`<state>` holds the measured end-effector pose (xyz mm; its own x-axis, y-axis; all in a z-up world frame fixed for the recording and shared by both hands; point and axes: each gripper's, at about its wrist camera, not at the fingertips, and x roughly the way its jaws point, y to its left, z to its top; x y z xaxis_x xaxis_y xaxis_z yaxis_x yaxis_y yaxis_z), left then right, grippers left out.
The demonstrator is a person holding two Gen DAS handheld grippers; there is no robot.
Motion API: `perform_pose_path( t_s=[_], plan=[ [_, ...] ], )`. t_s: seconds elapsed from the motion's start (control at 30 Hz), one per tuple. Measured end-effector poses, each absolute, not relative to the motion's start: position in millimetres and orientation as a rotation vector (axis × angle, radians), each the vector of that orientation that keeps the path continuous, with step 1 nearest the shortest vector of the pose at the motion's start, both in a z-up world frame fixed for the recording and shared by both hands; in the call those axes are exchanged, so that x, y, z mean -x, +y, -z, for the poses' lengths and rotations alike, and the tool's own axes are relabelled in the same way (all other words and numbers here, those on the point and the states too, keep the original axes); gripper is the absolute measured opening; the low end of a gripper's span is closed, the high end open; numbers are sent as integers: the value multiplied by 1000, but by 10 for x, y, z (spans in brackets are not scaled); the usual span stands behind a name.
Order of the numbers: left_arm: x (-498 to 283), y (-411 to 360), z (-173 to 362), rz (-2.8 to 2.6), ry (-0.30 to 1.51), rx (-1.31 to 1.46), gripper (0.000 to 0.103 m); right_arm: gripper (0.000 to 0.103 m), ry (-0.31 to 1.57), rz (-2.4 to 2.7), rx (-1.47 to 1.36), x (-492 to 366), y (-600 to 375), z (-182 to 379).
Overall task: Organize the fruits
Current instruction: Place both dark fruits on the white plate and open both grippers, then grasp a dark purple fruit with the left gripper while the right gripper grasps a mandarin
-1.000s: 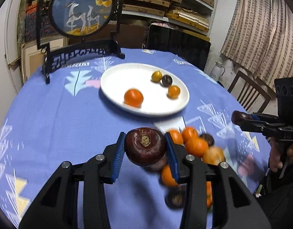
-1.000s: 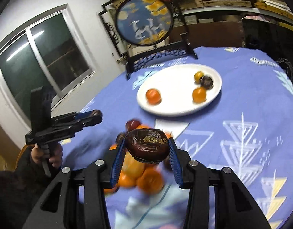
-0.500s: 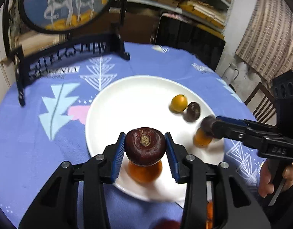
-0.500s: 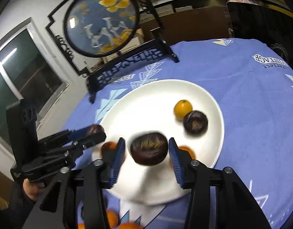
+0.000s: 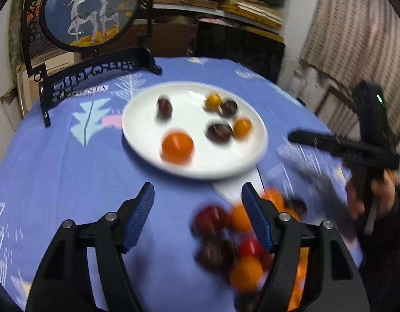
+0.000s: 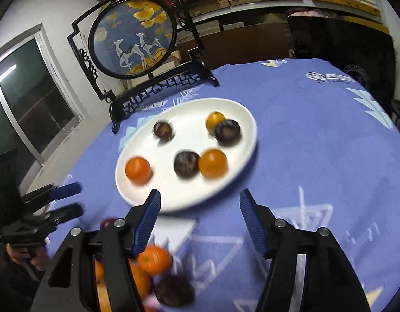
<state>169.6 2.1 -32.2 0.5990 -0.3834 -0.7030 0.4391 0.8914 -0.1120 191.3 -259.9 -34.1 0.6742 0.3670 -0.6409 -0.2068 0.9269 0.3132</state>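
Observation:
A white plate [image 5: 147, 111] [image 6: 241, 114] on the blue tablecloth holds several fruits: an orange [image 5: 177, 145] [image 6: 138, 169], dark purple fruits [image 5: 219, 131] [image 6: 186, 163] [image 5: 164, 105] and small yellow-orange ones [image 5: 213, 100] [image 6: 213, 163]. A loose pile of orange, red and dark fruits [image 5: 226, 236] [image 6: 154, 260] lies on the cloth nearer than the plate. My left gripper [image 5: 198, 208] [image 6: 65, 201] is open and empty, above the cloth just short of the plate. My right gripper [image 6: 200, 214] [image 5: 298, 137] is open and empty too, at the plate's near edge.
A round deer picture on a black stand [image 5: 88, 13] [image 6: 133, 35] stands at the table's far side. Shelves with boxes lie behind. A window [image 6: 30, 98] is at the left, a curtain [image 5: 356, 26] at the right. A white card [image 6: 179, 231] lies by the pile.
Both grippers have let go of their dark fruits, which now lie on the plate. Both jaws have opened and both grippers have drawn back from the plate toward the pile.

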Motion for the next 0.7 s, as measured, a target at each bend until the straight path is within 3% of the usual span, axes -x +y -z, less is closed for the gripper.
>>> perform_pose_path(
  t_s=[0.2,0.43,0.7],
  plan=[
    [-992,197,426,504,813,-86,67,64,779,-305,-258,-1594,-2753,573],
    [-616,47,681,580,886,-101,45,64,785,-332,-272,-1398,-2719,613],
    [-661,62,880,611,907,50,43,64,769,-366,-223,-1087,-2671,513]
  ],
)
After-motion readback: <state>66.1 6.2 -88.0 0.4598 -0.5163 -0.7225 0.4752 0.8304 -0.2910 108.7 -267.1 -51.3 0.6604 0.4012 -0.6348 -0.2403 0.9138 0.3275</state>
